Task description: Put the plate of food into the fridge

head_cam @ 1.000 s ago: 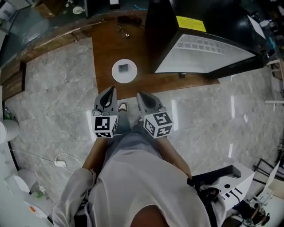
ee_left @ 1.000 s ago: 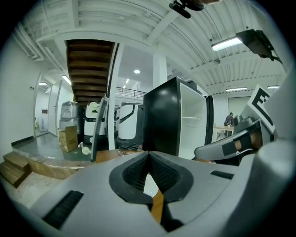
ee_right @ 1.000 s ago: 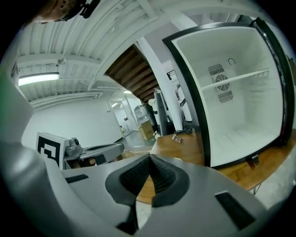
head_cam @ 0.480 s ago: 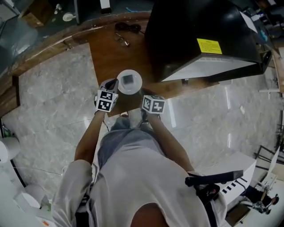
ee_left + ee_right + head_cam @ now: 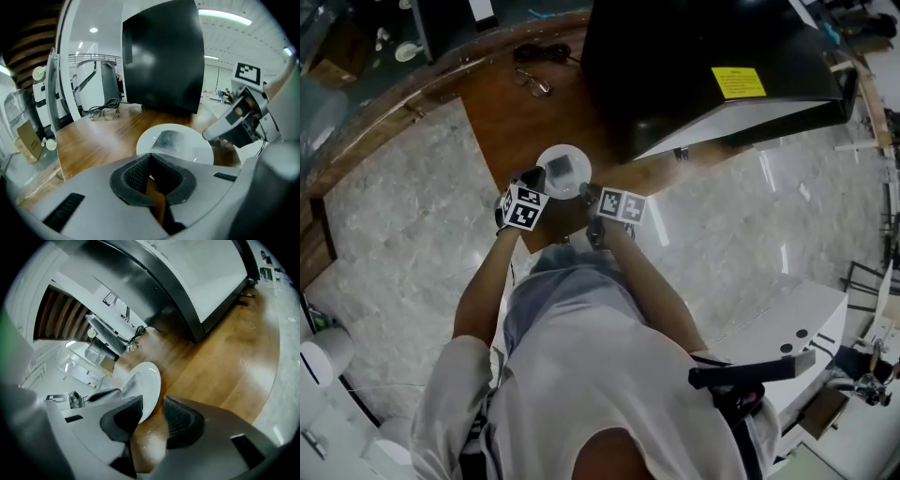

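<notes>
fig.: head and gripper views at the table edge; a second earlier both grippers hung over the stone floor, close to the body and short of the table; they now flank the plate, and the right jaws have just been opening; counted near to far: two grippers, one plate, one grey block of food, one pair of glasses, one dark cable, one black fridge with one yellow label; both forearms reach forward from the body, the grippers tilted downward with marker cubes facing up; left gripper: jaws together, nothing seen between the pads, tips at the plate's left rim; right gripper: jaws apart, bare wood showing in the gap, the plate's rim just beside its left pad and passing behind it; the plate lies flat on the wooden table near its front edge, between the two grippers, with the closed fridge just beyond it.
</notes>
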A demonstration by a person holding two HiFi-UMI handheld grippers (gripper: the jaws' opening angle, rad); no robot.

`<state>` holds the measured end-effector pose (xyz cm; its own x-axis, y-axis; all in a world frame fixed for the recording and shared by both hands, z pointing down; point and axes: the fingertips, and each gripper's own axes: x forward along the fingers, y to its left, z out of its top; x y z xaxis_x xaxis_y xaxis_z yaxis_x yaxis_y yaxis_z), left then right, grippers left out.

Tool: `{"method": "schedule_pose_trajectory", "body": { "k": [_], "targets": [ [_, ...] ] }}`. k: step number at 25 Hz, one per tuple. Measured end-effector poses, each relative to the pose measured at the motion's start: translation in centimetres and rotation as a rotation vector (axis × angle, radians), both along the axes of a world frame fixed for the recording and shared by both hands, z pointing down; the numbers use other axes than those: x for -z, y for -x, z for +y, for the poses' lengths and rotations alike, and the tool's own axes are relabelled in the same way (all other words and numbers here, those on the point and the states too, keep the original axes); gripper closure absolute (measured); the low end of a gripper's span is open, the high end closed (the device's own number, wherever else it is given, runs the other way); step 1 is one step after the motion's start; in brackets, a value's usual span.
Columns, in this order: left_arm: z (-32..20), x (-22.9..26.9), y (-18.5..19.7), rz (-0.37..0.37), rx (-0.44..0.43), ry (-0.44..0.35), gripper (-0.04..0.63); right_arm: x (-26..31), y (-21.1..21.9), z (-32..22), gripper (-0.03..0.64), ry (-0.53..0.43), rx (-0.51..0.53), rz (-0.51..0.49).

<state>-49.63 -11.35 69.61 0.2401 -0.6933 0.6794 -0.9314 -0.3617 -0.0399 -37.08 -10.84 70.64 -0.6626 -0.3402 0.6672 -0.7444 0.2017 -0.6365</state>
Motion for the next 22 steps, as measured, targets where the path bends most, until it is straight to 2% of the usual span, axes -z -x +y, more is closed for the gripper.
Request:
{"method": "schedule_pose_trajectory", "body": {
  "k": [2, 8, 15, 22],
  "targets": [
    [-0.1, -0.3, 0.0, -0.005, -0.007, -0.020, 0.578, -0.1, 0.2, -0.3, 0.490, 0.010, -0.019, -0.014],
    [-0.1, -0.3, 0.4, 0.065, 0.018, -0.034, 0.578, -0.2, 1.1, -0.3, 0.491, 0.048, -0.082, -0.088],
    [-0.1, -0.4, 0.8, 0.051, 0.024, -0.026, 0.578, -0.3, 2.0, 0.0, 0.498, 0.079, -0.138, -0.147],
    [0.3, -0.3, 0.5, 0.053, 0.019, -0.023, 0.578, -0.4, 1.2, -0.2, 0.539, 0.152, -0.297, -0.267]
  ]
}}
